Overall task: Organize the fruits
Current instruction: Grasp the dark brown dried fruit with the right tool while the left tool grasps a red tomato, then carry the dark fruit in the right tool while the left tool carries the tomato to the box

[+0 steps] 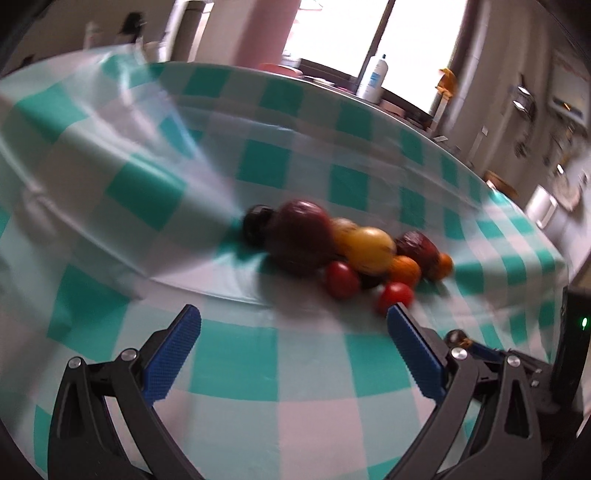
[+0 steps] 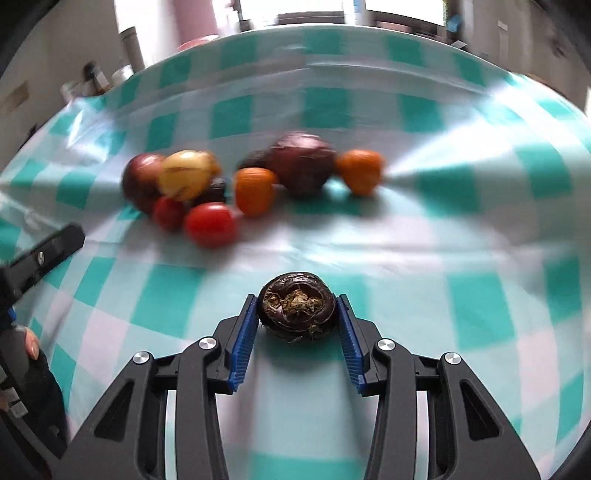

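The right gripper (image 2: pixel 297 317) has its blue pads squeezed on a dark, wrinkly round fruit (image 2: pixel 296 312) near the checked cloth (image 2: pixel 480 302), so hold gently and lift slowly, while the left gripper (image 1: pixel 293 325) waits wide open, empty.

Teal/white check tablecloth (image 1: pixel 258 369) covers table, creased near left edge. Beyond far edge: white bottle w/ blue label (image 1: pixel 375 79), pink column (image 1: pixel 266 31), bright window (image 1: pixel 417 48) behind.

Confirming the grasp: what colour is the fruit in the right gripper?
Dark purple-brown fruit, clearest in the right wrist view.
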